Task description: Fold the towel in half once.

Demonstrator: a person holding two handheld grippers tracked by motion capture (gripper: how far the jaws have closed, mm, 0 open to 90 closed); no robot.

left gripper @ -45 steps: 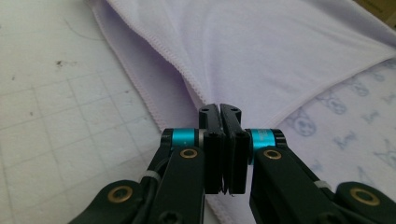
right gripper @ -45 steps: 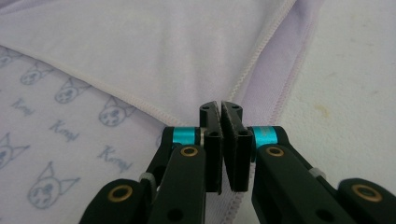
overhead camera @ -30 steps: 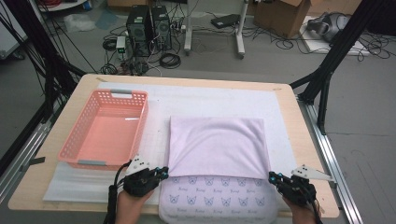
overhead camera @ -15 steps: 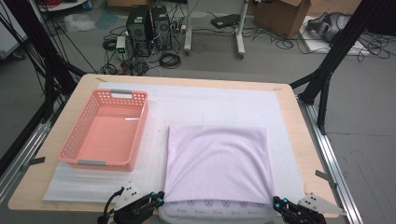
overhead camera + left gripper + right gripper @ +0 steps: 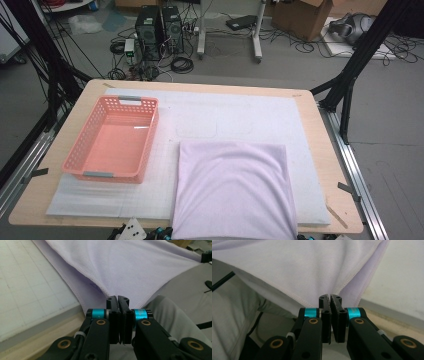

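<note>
The lilac cloth [image 5: 234, 190] runs off the high view's bottom edge, its near hem cut off.

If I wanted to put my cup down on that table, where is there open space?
The widest bare patch is the white mat beyond the lilac cloth, right of the pink basket. A strip of mat also lies free in front of the basket. The near edge is crowded: the left gripper and right gripper both pinch the cloth's corners there.

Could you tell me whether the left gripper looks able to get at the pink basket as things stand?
Probably not right away: the left gripper is shut on the lilac cloth at the table's near edge. Otherwise the way to the pink basket looks free.
</note>
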